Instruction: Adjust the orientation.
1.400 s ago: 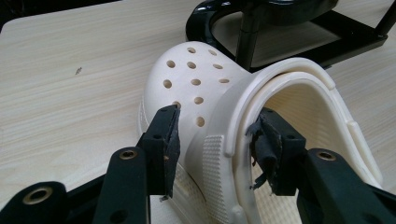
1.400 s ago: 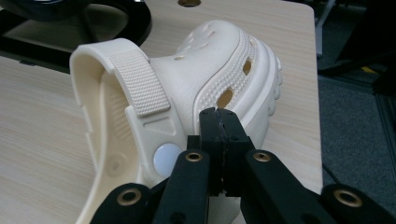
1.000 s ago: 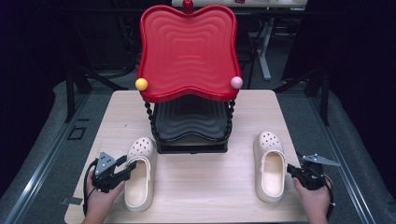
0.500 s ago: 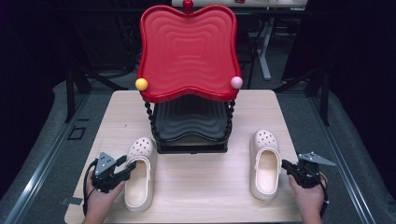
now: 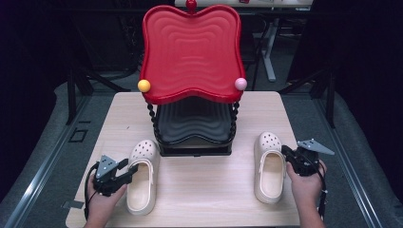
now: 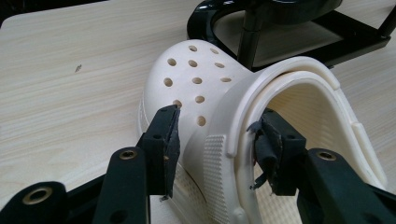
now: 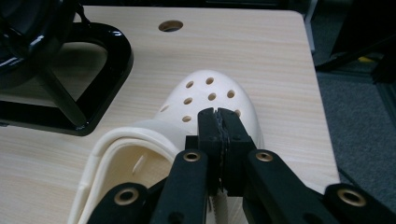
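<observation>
Two cream perforated clogs lie on the wooden table [image 5: 204, 199]. The left clog [image 5: 142, 175] [image 6: 201, 93] has its near side wall between the jaws of my left gripper [image 5: 130, 167] [image 6: 217, 140]. One pad is on the outside, the other inside the opening, and both press the wall. My right gripper [image 5: 286, 153] [image 7: 218, 114] is shut on the outer rim of the right clog [image 5: 267, 171] [image 7: 210, 98]. Its jaws have just been closing tighter, and a thin cream edge shows between them. Each clog's toe points at the rack.
A two-tier rack stands mid-table, with a red wavy top tray [image 5: 190, 52] over a black lower tray [image 5: 195, 121]. A yellow ball [image 5: 144, 85] and a pink ball [image 5: 241, 84] sit at its front corners. Its black base [image 7: 93, 93] lies beside the right clog. Bare wood separates the clogs.
The right hand has moved left and slightly up, and the right clog has shifted left with it, its heel swinging inward. The left hand and left clog have stayed put.
</observation>
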